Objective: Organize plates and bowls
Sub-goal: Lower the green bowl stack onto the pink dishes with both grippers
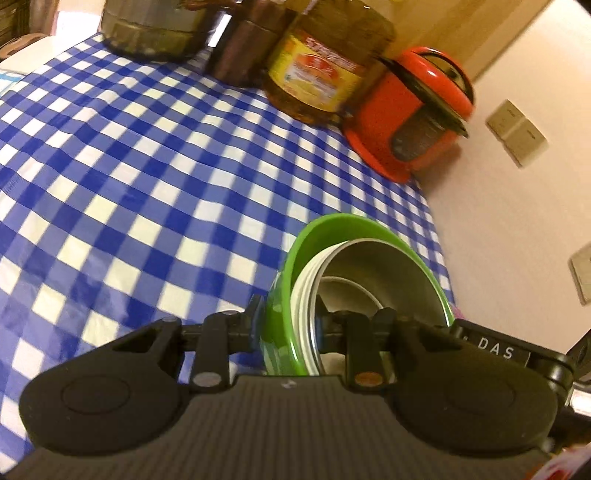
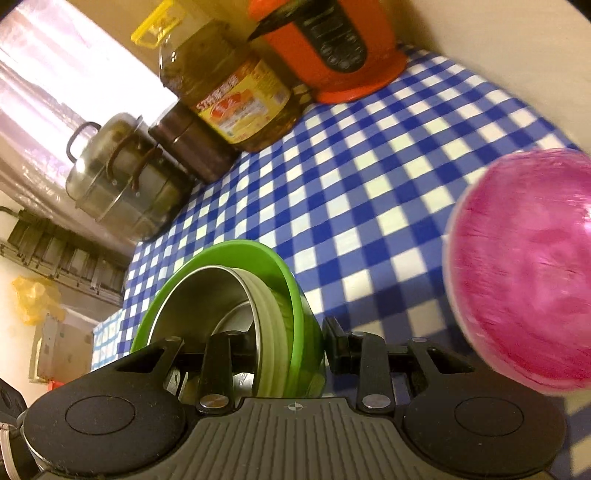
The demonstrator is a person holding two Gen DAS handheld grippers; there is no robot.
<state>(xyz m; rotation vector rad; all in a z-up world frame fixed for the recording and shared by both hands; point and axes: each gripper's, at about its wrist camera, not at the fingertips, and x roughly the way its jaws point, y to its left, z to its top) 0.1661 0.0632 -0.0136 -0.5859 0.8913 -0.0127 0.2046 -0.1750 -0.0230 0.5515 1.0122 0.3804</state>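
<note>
A green bowl (image 1: 354,229) (image 2: 236,251) with a ribbed steel bowl (image 1: 384,273) (image 2: 207,295) nested inside it hangs tilted above the blue-checked tablecloth (image 1: 147,166) (image 2: 369,177). My left gripper (image 1: 291,325) is shut on one side of the stacked rims, one finger outside the green wall and one inside the steel bowl. On the opposite side, my right gripper (image 2: 291,354) is shut on the rims in the same way. In the right wrist view a pink bowl (image 2: 524,266) lies on the cloth to the right, blurred.
Along the table's back stand a steel pot (image 2: 122,177) (image 1: 155,29), a dark canister (image 2: 192,144) (image 1: 251,48), a large oil bottle (image 2: 236,92) (image 1: 325,62) and a red rice cooker (image 1: 413,110) (image 2: 332,44). A wall with sockets (image 1: 517,133) borders the table.
</note>
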